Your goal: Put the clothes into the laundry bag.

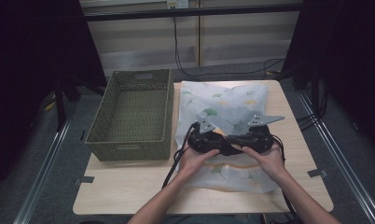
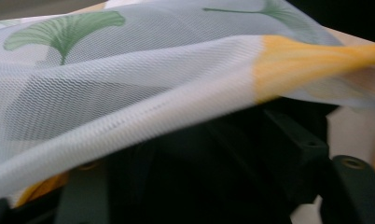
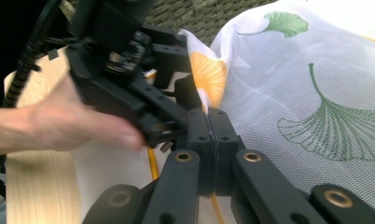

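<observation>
A thin white cloth (image 1: 227,100) printed with green and yellow ginkgo leaves lies spread on the right half of the table. Both grippers meet tip to tip over its near part. My right gripper (image 1: 239,139) (image 3: 209,116) is shut on a raised fold of the cloth's edge, and the fabric (image 3: 316,93) runs away from it to the right. My left gripper (image 1: 225,140) (image 2: 213,186) faces it from the left with its jaws apart. The lifted cloth (image 2: 129,93) stretches across just above them, with the right gripper's dark body close behind.
An olive woven basket (image 1: 134,79) stands at the table's left, close beside the cloth. The light wooden table (image 1: 129,182) shows bare at the near left. Cables trail from both grippers over the near edge.
</observation>
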Motion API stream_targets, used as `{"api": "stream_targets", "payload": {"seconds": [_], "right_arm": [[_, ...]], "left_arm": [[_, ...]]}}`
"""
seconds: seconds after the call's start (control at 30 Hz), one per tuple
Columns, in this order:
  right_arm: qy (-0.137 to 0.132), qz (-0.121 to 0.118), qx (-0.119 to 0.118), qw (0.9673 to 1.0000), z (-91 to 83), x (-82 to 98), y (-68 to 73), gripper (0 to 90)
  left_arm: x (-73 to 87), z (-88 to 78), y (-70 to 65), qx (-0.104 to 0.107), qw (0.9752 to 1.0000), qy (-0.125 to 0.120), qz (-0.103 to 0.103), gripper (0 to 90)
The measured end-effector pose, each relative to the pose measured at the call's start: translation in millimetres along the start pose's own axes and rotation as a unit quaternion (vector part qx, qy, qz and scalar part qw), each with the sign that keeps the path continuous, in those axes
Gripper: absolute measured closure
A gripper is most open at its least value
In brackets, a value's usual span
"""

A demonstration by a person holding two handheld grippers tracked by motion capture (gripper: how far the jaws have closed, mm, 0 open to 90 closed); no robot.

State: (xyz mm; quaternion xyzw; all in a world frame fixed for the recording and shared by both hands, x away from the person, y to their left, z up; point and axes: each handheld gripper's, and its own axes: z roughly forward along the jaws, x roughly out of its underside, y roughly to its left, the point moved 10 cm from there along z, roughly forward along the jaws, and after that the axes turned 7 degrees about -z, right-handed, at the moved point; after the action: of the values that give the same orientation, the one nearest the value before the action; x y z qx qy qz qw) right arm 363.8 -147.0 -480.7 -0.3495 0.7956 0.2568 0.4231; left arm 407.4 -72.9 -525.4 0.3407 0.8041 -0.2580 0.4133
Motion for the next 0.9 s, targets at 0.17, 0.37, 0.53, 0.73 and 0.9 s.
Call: {"api": "stream_targets", "payload": {"seconds": [0.17,0.37,0.53,0.73,0.9], "right_arm": [[0.002,-0.001,0.000,1.0000,0.8,1.1,-0.2,90.0],[0.003,0.000,0.002,1.0000,0.9,1.3,-0.7,90.0],[0.007,-0.001,0.002,1.0000,1.8,3.3,-0.8,90.0],[0.010,-0.002,0.002,0.9999,2.9,4.8,-0.7,90.0],[0.010,-0.003,0.002,0.9999,2.9,5.0,-0.6,90.0]], "left_arm": [[2.0,-23.0,-7.7,0.029,0.9994,0.010,0.017,25.8],[-3.5,-61.2,-5.6,0.026,0.9992,-0.007,0.031,24.6],[-0.5,-90.0,3.5,0.029,0.9989,-0.015,0.035,42.3],[23.6,-117.1,20.9,0.017,0.9993,-0.001,0.034,55.1],[52.1,-139.9,34.9,0.006,0.9993,0.019,0.032,61.3]]}}
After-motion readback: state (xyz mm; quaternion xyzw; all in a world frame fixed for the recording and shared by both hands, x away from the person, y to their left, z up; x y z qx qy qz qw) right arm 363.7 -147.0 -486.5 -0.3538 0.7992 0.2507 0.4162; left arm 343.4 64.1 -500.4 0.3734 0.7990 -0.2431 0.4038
